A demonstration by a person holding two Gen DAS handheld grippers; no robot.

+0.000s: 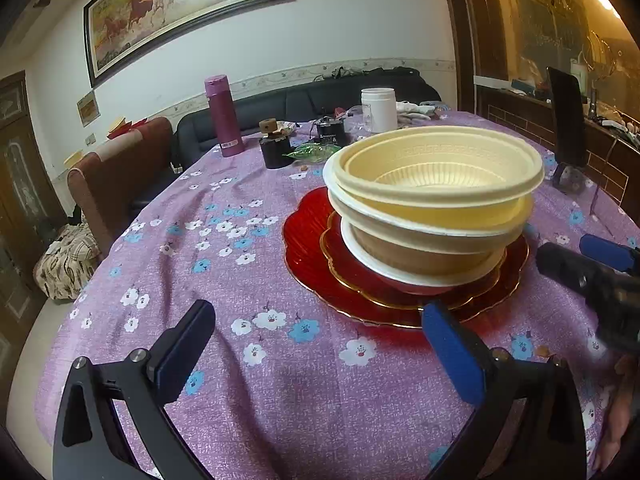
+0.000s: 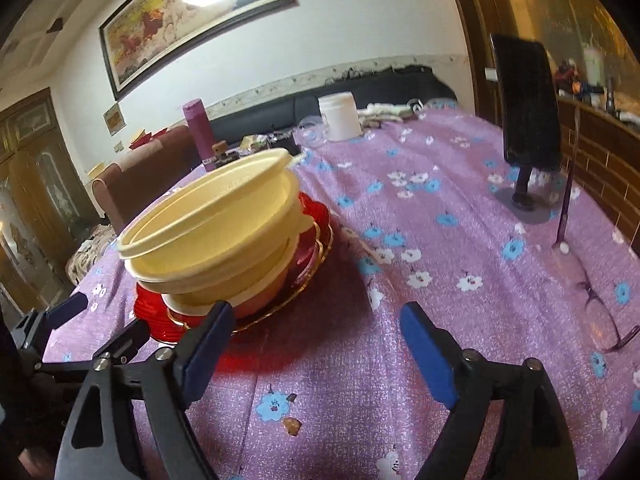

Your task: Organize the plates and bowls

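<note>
- Left gripper [image 1: 320, 344] hangs over the purple flowered tablecloth [image 1: 240, 264]; its blue-padded fingers stand wide apart with only cloth between them
- Right gripper [image 2: 316, 344] is spread wide too, nothing between its pads; its left finger [image 2: 208, 344] sits just in front of the stack, not touching it as far as I can tell
- The stack of bowls [image 1: 436, 200] sits on the table, cream ones nested on top, slightly askew; a brown bowl [image 1: 416, 254] and a white one lower down
- Under them a small gold-rimmed red plate [image 1: 340, 264] lies on a bigger red scalloped plate [image 1: 304, 240]
- Farther back stand a magenta flask [image 1: 223, 116] and a white jar [image 1: 378, 109]; a phone on a stand [image 2: 526, 112] is off to the right, well apart from the stack
</note>
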